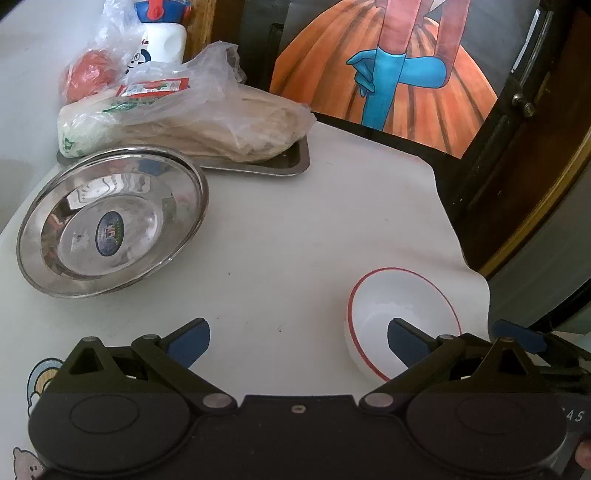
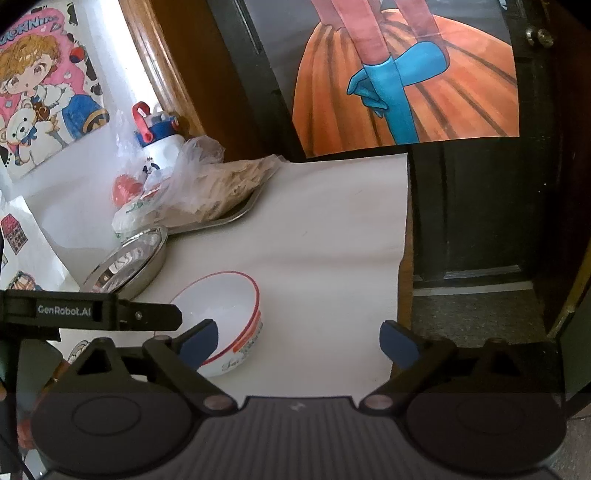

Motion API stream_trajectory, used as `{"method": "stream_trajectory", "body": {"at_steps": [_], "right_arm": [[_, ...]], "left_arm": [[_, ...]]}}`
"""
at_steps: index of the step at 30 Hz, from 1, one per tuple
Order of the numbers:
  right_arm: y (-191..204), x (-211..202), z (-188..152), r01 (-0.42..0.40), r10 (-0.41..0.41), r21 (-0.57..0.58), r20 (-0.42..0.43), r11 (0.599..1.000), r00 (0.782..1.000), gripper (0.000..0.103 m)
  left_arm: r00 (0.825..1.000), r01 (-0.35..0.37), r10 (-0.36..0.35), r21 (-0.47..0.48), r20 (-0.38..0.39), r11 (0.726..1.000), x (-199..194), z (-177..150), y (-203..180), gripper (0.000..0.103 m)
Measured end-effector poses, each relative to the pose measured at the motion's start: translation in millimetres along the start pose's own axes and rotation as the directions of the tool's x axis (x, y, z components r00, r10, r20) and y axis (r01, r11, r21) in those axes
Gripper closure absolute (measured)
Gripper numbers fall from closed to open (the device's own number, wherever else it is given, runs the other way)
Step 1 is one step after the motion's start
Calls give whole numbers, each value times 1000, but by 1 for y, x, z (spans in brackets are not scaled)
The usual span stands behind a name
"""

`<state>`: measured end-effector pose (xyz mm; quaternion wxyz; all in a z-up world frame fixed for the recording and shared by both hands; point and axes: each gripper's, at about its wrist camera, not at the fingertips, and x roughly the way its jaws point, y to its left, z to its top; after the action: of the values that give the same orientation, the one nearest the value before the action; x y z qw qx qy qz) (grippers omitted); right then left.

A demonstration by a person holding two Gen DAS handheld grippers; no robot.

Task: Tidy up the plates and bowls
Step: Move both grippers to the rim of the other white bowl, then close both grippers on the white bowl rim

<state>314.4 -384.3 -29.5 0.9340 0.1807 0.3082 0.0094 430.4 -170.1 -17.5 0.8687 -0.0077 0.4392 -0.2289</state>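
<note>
A shiny steel plate (image 1: 110,221) lies at the left of the white table, and it also shows edge-on as the steel plate (image 2: 125,262) in the right wrist view. A white bowl with a red rim (image 1: 402,310) stands near the table's right edge. My left gripper (image 1: 297,343) is open, and its right finger (image 1: 406,343) overlaps the bowl's inside. My right gripper (image 2: 299,343) is open too. Its left finger (image 2: 201,341) sits in front of the bowl (image 2: 221,310). Nothing is between either pair of jaws. Whether a finger touches the bowl I cannot tell.
A metal tray (image 1: 291,166) behind the plate holds plastic bags of food (image 1: 207,122). A white bottle with a blue and red lid (image 1: 162,33) stands beyond it. The table's cloth edge (image 1: 454,229) drops off on the right beside a dark door (image 2: 480,206).
</note>
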Motion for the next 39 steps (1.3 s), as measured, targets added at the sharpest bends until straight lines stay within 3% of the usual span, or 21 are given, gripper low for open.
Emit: {"method": "stream_trajectory", "body": {"at_steps": [8, 17, 30, 39], "right_arm": [[3, 4, 0, -6, 6, -10, -9, 1000, 1000, 15], [8, 6, 1, -26, 25, -20, -25, 999, 999, 23], [10, 8, 1, -74, 74, 13, -57, 997, 996, 38], [11, 8, -1, -122, 126, 63, -66, 990, 990, 64]], "left_arm": [[1000, -11, 12, 15, -22, 1000, 4, 1, -3, 4], [998, 27, -27, 12, -54, 1000, 8, 2, -4, 21], [996, 68, -64, 55, -64, 996, 7, 0, -12, 58], [990, 122, -118, 41, -79, 992, 7, -1, -18, 88]]}}
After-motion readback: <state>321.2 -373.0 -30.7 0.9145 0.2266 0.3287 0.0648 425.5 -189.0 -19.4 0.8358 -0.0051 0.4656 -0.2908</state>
